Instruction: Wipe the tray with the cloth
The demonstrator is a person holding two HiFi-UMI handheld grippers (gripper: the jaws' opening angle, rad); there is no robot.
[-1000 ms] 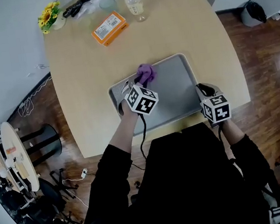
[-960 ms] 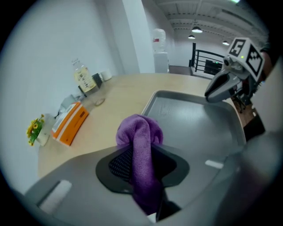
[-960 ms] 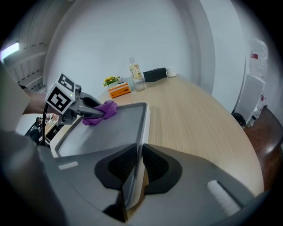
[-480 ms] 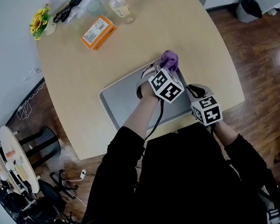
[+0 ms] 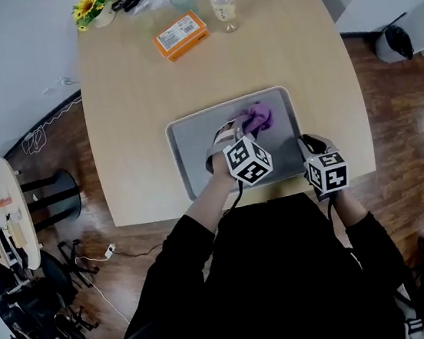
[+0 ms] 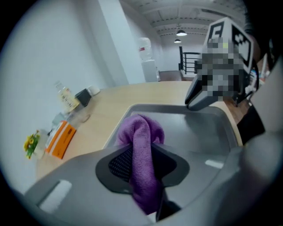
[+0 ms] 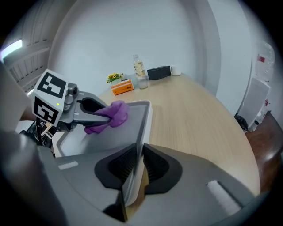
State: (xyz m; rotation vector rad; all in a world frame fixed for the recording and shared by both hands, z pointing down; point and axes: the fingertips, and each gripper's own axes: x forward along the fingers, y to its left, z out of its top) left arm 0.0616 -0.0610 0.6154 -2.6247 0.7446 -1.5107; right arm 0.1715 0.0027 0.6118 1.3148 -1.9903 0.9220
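Left tool [image 6: 141,164] clamped on the crumpled purple terry cloth [image 6: 140,131], jaws narrow with the fabric bunched between them. We note the cloth lying on the far right part of the flat grey metal tray [image 5: 194,153]. Right tool [image 7: 135,167] pinches the tray's near right rim. The tray sits at the near edge of the pale wooden counter [image 5: 138,81]. A small orange box [image 5: 180,35] lies well apart, at the far end.

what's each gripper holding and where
Left gripper: the purple cloth, pinched on a bunched fold. Right gripper: the tray, clamped on its rim at the near right corner.
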